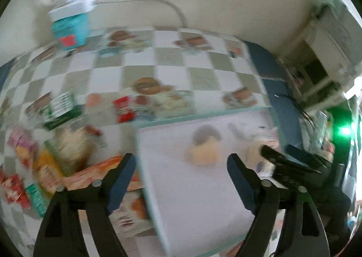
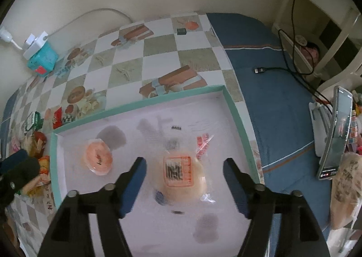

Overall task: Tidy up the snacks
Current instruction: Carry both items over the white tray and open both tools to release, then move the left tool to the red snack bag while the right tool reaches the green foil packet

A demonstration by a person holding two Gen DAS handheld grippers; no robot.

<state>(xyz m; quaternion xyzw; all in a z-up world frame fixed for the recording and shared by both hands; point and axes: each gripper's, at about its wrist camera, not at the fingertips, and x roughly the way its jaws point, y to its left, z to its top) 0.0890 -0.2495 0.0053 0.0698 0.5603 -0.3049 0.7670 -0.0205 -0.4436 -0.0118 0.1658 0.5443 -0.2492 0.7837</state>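
A shallow white tray with a teal rim (image 2: 140, 104) lies on the checkered tablecloth. Two wrapped buns rest in it: a round orange one (image 2: 98, 159) at the left and one with an orange label (image 2: 181, 173). My right gripper (image 2: 184, 163) is open above the labelled bun, and its pads stand apart from the wrapper. In the blurred left wrist view my left gripper (image 1: 181, 159) is open over the tray's left rim (image 1: 144, 166), holding nothing. A pile of snack packets (image 1: 45, 162) lies left of the tray, among them a red packet (image 1: 123, 108) and a green box (image 1: 61, 107).
A teal box with a white charger (image 2: 41, 58) and its cord stands at the back by the wall. Right of the tray lies a blue cloth (image 2: 271, 110) with a black cable (image 2: 271, 69). A phone on a stand (image 2: 337, 132) is at the right edge.
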